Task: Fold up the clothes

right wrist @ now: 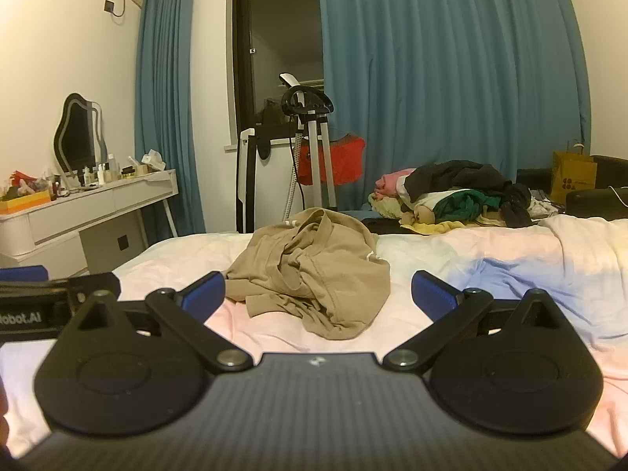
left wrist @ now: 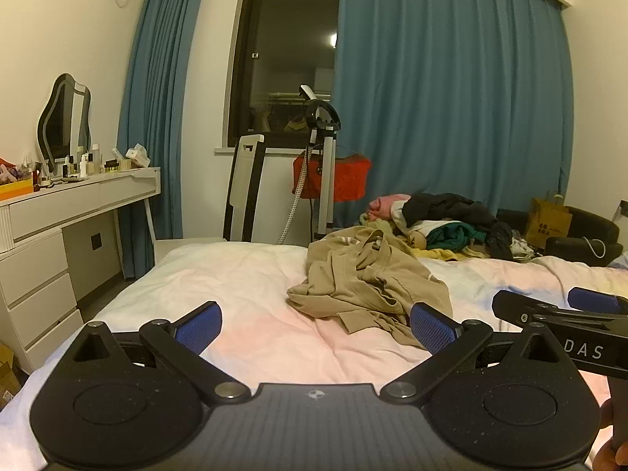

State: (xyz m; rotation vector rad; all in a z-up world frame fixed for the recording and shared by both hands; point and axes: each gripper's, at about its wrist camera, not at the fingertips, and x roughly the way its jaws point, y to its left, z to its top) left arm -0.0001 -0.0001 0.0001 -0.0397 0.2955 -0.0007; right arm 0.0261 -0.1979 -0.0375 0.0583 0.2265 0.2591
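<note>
Left hand-held gripper: jaws wide apart, blue pads bare, nothing between them, above the bed.
Right hand-held gripper: reaches in from the right edge, beside the left one.
Tan garment: crumpled on the bed, just past the left gripper's right pad.
Clothes pile: mixed colours, behind the tan garment at the bed's far side.
Counter: white, at left, with bottles and a mirror.
Curtains: blue, flanking a dark window.
Steamer stand: before the window.
</note>
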